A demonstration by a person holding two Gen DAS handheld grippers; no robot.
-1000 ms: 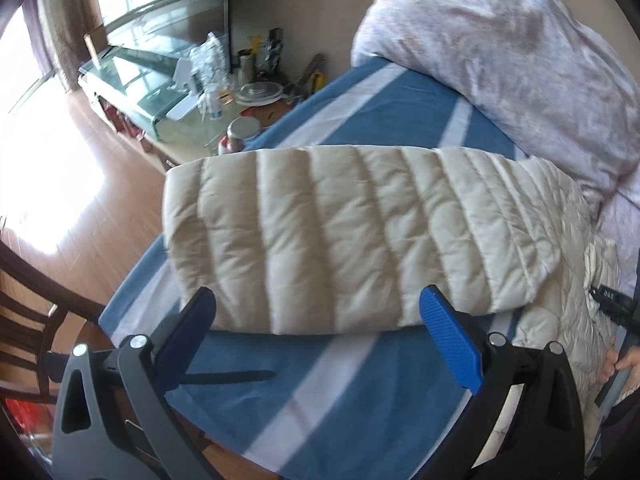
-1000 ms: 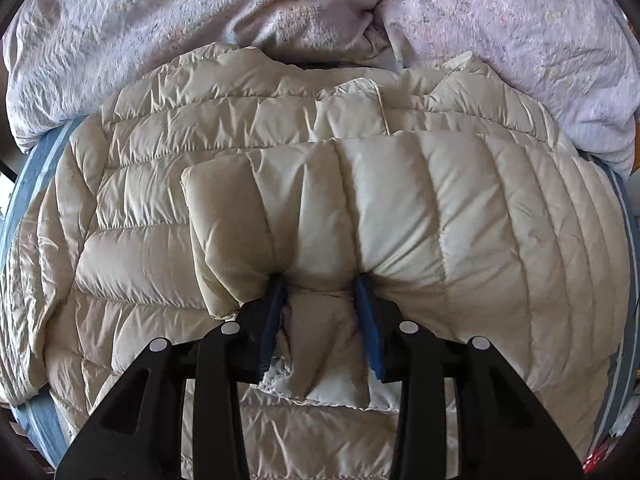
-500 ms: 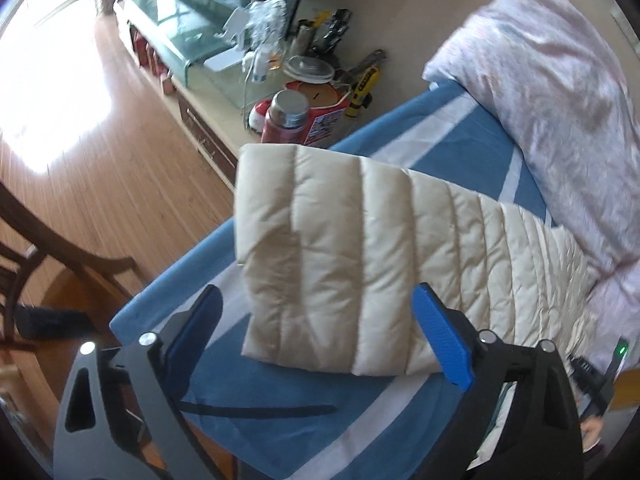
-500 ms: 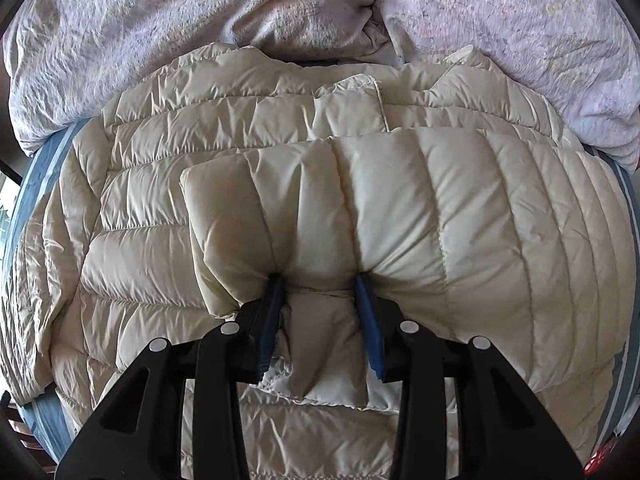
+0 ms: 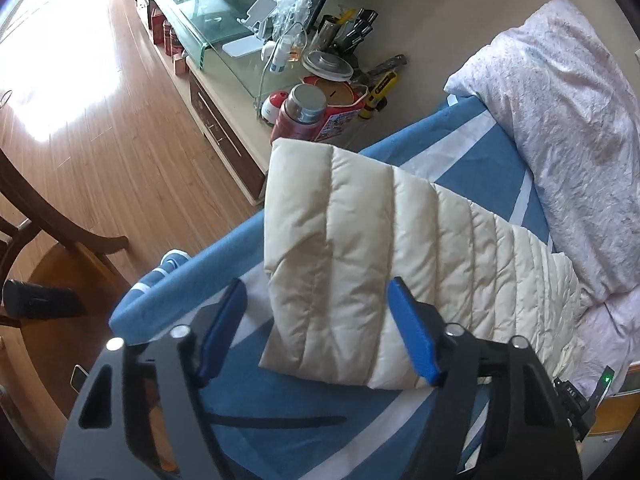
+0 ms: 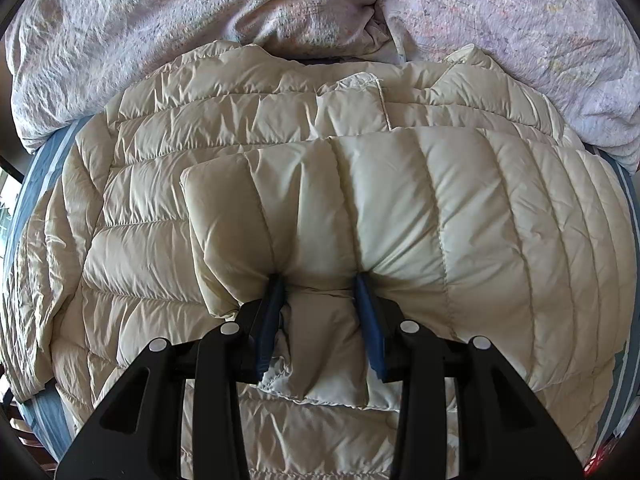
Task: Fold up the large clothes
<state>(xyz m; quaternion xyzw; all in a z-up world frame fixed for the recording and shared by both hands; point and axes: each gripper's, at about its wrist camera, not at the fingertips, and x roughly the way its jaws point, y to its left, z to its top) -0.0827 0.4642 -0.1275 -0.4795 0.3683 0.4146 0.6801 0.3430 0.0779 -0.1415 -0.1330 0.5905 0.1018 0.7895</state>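
Jacket sleeve (image 6: 320, 344) bunched, hiding right hand-held gripper (image 6: 320, 292) pads.

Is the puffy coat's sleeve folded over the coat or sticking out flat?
One is folded over: the sleeve lies across the cream coat, pinched by the right tongs. The other sleeve sticks out flat on the blue sheet.

No print is legible; the red carton (image 5: 334, 118) beside the bed carries only blurred markings.

R gripper (image 6: 320, 304) pinching sleeve (image 6: 400, 208), cream puffer jacket (image 6: 160, 208) on bed, lilac duvet (image 6: 200, 32) behind
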